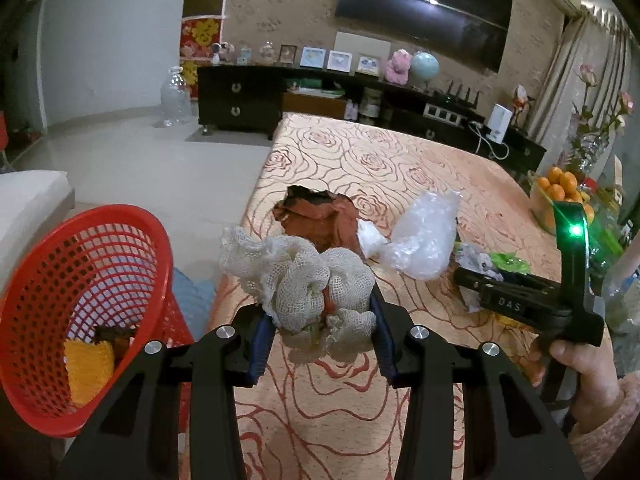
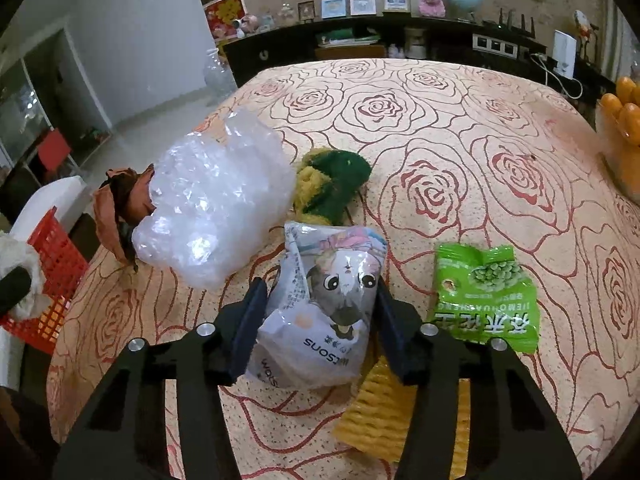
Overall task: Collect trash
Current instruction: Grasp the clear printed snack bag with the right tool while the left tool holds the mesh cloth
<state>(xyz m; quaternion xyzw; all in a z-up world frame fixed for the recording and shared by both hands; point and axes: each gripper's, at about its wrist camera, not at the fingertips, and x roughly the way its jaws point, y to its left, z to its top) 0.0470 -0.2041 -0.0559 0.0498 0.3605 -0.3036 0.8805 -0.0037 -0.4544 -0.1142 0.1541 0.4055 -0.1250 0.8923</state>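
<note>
Left gripper: clenched on a wad of white mesh netting, blue pads pressing both sides; the wad is lifted above the table near its left edge.
Right gripper: closed around a white wet-wipe packet with a cartoon animal print; both fingers touch the packet's sides, and the packet lies on the table near its near edge.
Table: covered by a peach cloth with a red rose pattern.
Red basket: stands off the table's left edge, tilted toward the camera; a yellow foam piece and a dark scrap lie inside.
Bubble wrap: crumpled, on the table toward its left edge, just beyond the packet.
Brown paper: crumpled, touching the bubble wrap's left side, at the table's left edge.
Green and yellow scrubber: just right of the bubble wrap, beyond the packet.
Green pea snack bag: flat on the table, just right of the right gripper.
Yellow foam net: at the near edge, partly under the right gripper's finger.
Oranges: in a bowl at the table's right edge.
Person's hand: grips the right gripper's handle.
</note>
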